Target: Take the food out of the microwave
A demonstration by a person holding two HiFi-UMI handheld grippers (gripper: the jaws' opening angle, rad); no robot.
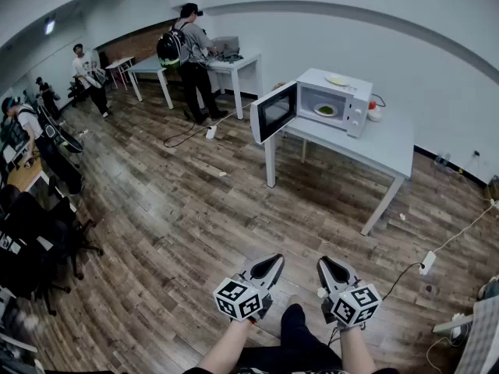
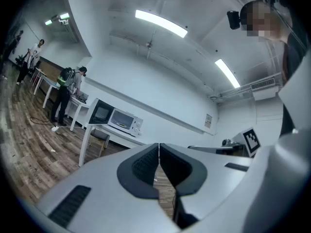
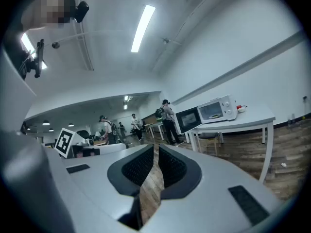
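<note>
Currently my left claw [image 1: 270,263] and right claw [image 1: 327,266] are pressed together, empty. The food plate [image 1: 326,110] in the microwave [image 1: 335,92] looks rigid, likely fragile: grip its rim.

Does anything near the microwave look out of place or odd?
Nothing is spilled or damaged. The microwave has its door hanging wide open with a plate of food inside, and a second plate sits on its roof, an unusual spot. Loose cables trail across the wooden floor.
</note>
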